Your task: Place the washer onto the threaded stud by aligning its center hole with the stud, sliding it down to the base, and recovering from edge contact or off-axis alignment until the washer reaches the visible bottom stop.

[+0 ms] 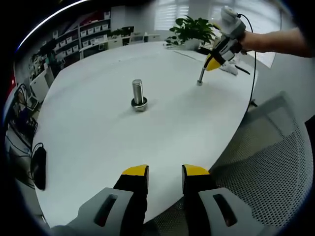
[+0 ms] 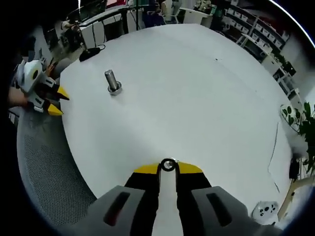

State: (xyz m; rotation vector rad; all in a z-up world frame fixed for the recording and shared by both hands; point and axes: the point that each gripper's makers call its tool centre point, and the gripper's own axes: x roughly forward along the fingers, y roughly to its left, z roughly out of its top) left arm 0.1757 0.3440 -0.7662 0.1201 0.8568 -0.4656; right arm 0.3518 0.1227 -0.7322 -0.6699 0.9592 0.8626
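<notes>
Task at an early stage: the washer [image 2: 168, 165] is pinched edgewise between the closed jaws of the right gripper [image 2: 168, 169], held just above the white table [image 2: 197, 88]. In the left gripper view that same gripper [image 1: 212, 63] is seen at the far right of the table, tip pointed down, with something slender and grey reaching down from its tip to the table surface; what that is cannot be told.

The threaded stud [image 1: 138, 93] is standing upright on its wider base near the middle of the table, well apart from the washer. No washer is seen on it yet. Carrying over, centring the hole, and sliding down to the base are all judged as left to do.

The left gripper [image 1: 165, 179] is empty, jaws parted, held over the near table edge.

Room for moving: the surface between washer and stud is bare. A mesh chair [image 1: 275, 147] is just beside the near right edge. A dark object [image 1: 38, 164] lies at the left rim, and a plant [image 1: 189, 30] stands at the far edge. An approach from above the stud appears unobstructed.
</notes>
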